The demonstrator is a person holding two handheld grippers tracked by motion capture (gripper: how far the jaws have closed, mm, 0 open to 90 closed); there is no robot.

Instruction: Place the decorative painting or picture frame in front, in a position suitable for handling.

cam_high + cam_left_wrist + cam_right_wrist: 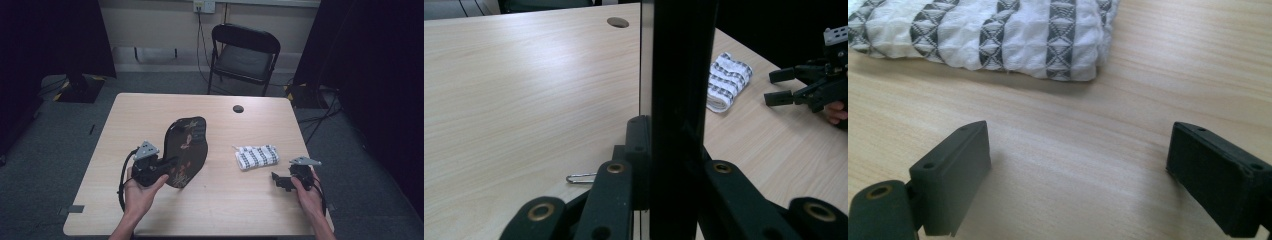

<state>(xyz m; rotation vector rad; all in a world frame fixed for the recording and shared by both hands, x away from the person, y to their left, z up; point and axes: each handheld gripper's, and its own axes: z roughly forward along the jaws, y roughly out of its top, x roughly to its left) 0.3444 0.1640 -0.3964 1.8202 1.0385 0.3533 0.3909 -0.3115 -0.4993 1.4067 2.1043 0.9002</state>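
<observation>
Dark floral tray (186, 150) stands on edge left of table (150, 115) centre, left gripper (167, 164) clamped on its lower rim. Keep grip firm, tilt slow so it won't slip. Right gripper (278, 180) jaws apart, empty, near folded cloth (257, 156). No readable writing.
</observation>
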